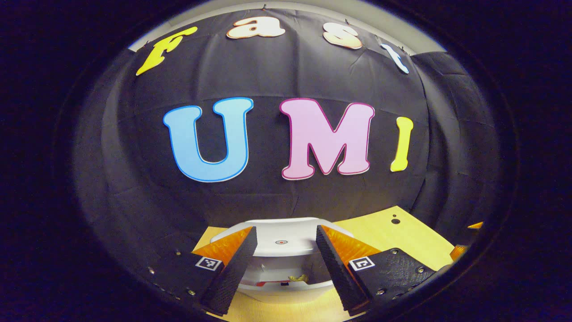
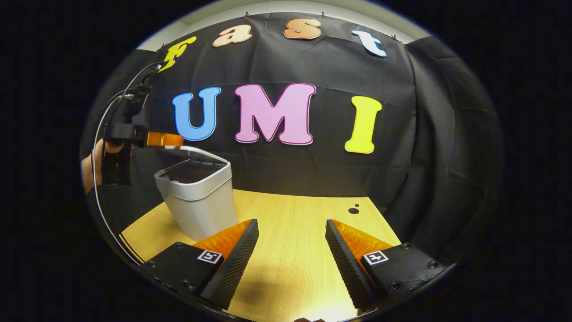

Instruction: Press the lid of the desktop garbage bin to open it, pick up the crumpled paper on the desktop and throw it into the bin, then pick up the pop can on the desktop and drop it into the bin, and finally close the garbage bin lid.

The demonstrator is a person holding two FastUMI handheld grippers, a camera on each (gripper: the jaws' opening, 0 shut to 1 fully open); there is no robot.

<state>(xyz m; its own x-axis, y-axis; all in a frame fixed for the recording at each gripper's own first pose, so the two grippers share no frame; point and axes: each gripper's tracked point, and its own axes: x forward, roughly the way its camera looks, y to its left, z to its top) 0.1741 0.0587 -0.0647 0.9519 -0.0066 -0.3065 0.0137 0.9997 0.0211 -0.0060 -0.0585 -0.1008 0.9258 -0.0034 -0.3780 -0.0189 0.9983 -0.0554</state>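
Left gripper (image 1: 286, 255) low in the left gripper view, fingers spread apart and gripping nothing, straddling the white lid (image 1: 281, 241) of the garbage bin (image 1: 279, 279), which sits bottom centre on the desktop (image 1: 397, 241). Lid propped partway up; a gap below it giving a glimpse of something yellow and red inside, too small to identify. Seen again in the right gripper view at middle left: bin (image 2: 199, 201) near the desktop's (image 2: 295, 214) left edge, lid (image 2: 192, 154) raised at a slant, left gripper (image 2: 165, 139) right at its top, contact hard to confirm. Right gripper (image 2: 290, 259) at bottom centre, released, holding nothing, well apart from the bin. Probably a light, stiff plastic lid with a smooth, slippery top; best pushed flat near the marked centre rather than pinched
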